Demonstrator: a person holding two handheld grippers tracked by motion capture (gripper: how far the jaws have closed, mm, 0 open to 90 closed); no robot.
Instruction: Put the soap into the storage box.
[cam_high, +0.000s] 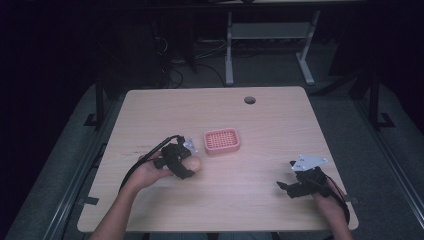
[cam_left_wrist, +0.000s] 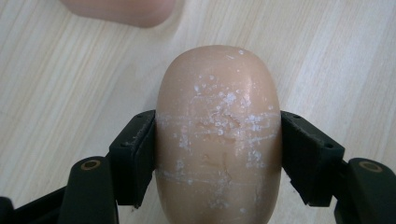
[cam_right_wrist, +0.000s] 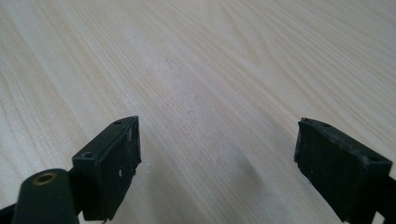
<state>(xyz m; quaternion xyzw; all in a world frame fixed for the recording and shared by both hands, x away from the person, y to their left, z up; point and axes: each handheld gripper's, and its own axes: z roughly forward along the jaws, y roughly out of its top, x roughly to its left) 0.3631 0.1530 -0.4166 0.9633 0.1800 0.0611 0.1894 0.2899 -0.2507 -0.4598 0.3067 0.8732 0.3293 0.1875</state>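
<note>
The soap bar (cam_left_wrist: 218, 140) is clamped between both jaws of the left claw (cam_high: 181, 161) just above the desk (cam_high: 250, 195), near the pink soap tray (cam_high: 221, 140), while the right claw (cam_right_wrist: 217, 163) hovers open, empty.

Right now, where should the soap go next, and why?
Probably a short carry toward the pink soap dish: the left hand-held gripper already squeezes the soap bar on both sides, and the dish sits close beside it with nothing in it.
</note>
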